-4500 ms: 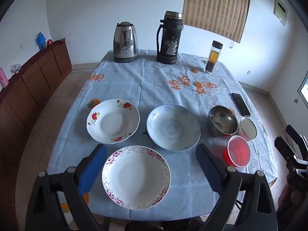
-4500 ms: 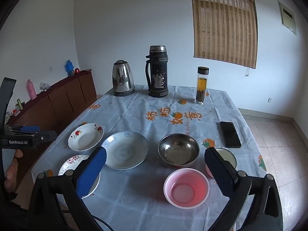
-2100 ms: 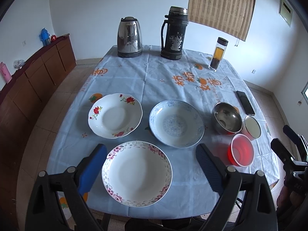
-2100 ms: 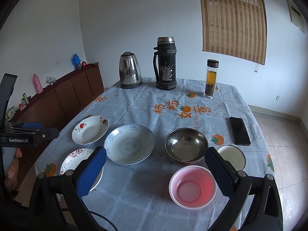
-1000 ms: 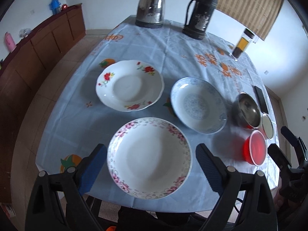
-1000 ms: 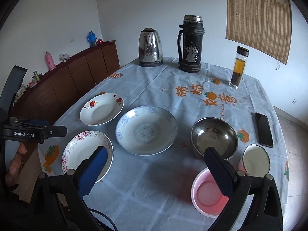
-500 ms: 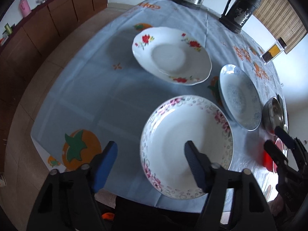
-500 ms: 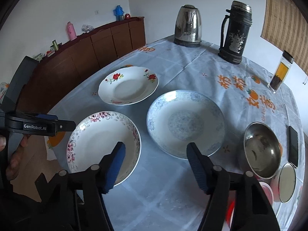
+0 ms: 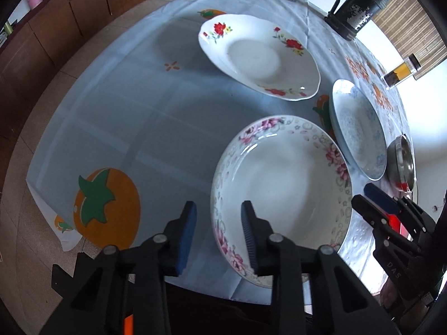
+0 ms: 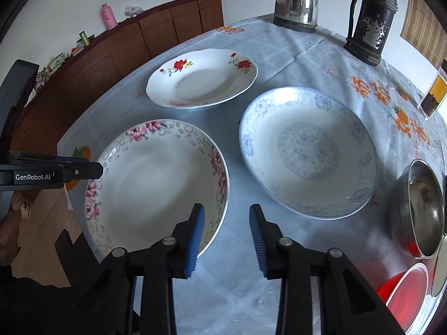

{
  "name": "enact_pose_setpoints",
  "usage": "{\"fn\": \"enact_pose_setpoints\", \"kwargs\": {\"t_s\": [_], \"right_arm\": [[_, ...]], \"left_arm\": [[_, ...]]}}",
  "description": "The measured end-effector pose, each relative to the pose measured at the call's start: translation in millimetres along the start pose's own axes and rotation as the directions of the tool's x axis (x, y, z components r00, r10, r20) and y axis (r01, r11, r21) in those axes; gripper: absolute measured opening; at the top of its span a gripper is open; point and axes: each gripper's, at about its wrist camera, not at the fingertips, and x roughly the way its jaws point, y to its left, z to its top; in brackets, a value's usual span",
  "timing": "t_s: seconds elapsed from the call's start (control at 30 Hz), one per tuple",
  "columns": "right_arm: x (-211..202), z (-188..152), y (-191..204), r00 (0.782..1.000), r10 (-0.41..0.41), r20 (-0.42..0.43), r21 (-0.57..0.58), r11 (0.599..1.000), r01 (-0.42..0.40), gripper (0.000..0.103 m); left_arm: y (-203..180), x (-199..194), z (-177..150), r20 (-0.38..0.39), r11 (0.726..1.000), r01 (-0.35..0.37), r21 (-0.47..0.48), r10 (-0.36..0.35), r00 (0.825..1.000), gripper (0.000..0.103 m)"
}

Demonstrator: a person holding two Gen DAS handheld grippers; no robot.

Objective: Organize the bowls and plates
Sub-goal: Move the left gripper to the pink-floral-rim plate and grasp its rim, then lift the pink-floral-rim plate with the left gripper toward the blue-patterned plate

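Note:
A pink-flowered white plate [image 9: 282, 184] [image 10: 156, 184] lies near the table's front edge. My left gripper [image 9: 218, 231] is open, its jaws astride the plate's left rim. My right gripper [image 10: 226, 231] is open, its jaws astride the plate's right rim. A red-rose plate [image 9: 257, 55] [image 10: 201, 79] lies behind it. A blue-patterned plate [image 9: 360, 128] [image 10: 307, 150] lies to the right. A steel bowl [image 10: 419, 209], a pink bowl [image 10: 405, 296] and a cream bowl [image 10: 440, 270] sit at the far right.
A steel kettle [image 10: 296, 0], a black flask [image 10: 371, 16] and a tea bottle [image 10: 434, 92] stand at the back of the table [image 9: 134, 117] with its blue cloth. A wooden sideboard [image 10: 134, 44] runs along the left wall.
Both grippers have come down and forward to the pink-flowered plate and have narrowed from wide open to a smaller gap at its opposite rims.

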Motion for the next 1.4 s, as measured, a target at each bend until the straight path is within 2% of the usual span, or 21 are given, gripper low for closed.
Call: {"fn": "enact_pose_setpoints", "kwargs": {"t_s": [0.1,0.27,0.37,0.43,0.6,0.97,1.4], "right_arm": [[6,-2,-1,1.000,-0.001,-0.016,-0.002,1.000,0.001,0.032],[15,-3,-3,0.999,0.024,-0.043,0.007,1.000,-0.024,0.020],[18,-4,-2,0.998,0.045,-0.047,0.002,0.999,-0.045,0.017],[21,-5,0,0.997,0.051,-0.054,-0.004,0.999,-0.051,0.017],[26,-5,2,0.996,0.067,-0.062,-0.008,0.998,-0.068,0.014],[25,-5,0,0.995,0.077,-0.067,-0.011,0.997,-0.078,0.013],[2,0,-5,0.998,0.061,-0.017,-0.002,0.998,-0.061,0.013]], "left_arm": [[-1,3,0,-0.007,1.000,0.005,0.007,-0.005,1.000,0.022],[-3,7,2,-0.012,1.000,-0.001,0.010,0.001,1.000,0.017],[-2,11,2,-0.021,1.000,0.002,-0.001,-0.002,1.000,0.014],[0,14,2,-0.034,1.000,0.011,-0.017,-0.012,0.999,0.014],[-1,16,0,-0.026,1.000,-0.019,-0.013,0.019,0.999,0.007],[-7,11,-2,-0.007,0.999,-0.037,0.004,0.037,0.999,0.006],[-16,-8,-2,0.040,0.999,-0.041,0.034,0.039,0.998,0.006]]}}
